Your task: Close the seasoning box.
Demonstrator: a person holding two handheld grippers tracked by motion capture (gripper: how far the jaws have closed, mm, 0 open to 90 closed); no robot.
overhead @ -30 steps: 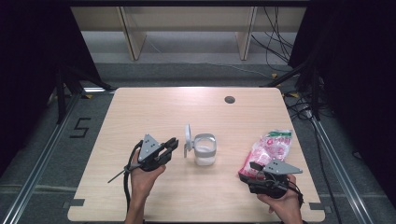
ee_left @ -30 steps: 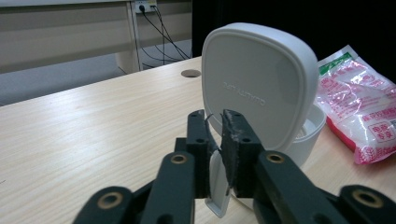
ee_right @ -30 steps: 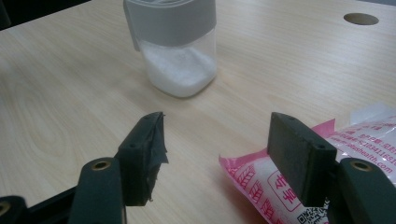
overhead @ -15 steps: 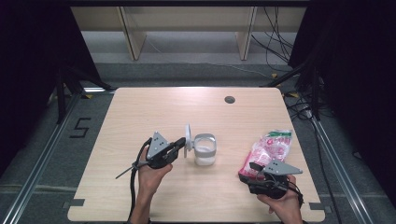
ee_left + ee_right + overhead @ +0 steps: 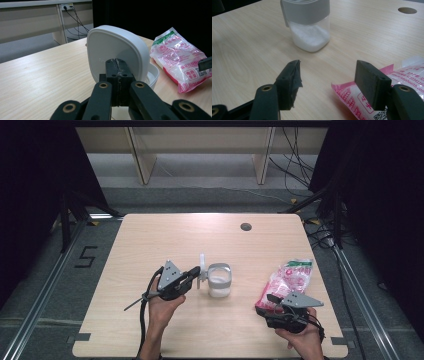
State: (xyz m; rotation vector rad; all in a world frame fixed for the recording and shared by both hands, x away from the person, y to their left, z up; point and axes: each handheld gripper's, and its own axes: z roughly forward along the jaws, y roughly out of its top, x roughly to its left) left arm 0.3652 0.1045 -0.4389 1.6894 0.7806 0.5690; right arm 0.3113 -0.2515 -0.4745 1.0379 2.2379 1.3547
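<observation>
Sitting bare across most of its top, one light wooden surface, with one round cable hole near the far edge, right of centre.

Lying flat near the right edge, toward the near right corner, one pink-and-white sealed bag of white grains; probably waiting there as the refill supply, with its near end just beside the right gripper.

Standing upright around the middle of the surface, a little toward the near edge, one clear container with a grey collar, part full of white powder. Mouth facing up, likely kept so for pouring in.

Standing up on its hinge at the container's left side, one white flip lid; likely being pushed or held back to keep the mouth clear.

Pressing together at the lid, one left gripper, jaws shut with no gap; touching the lid's face or pinching a tab, cannot tell which.

Hovering at the bag's near end, one right gripper, jaws spread wide and holding nothing; seemingly lining up for a grab on the bag's corner.

Two hands, two grippers in total.
</observation>
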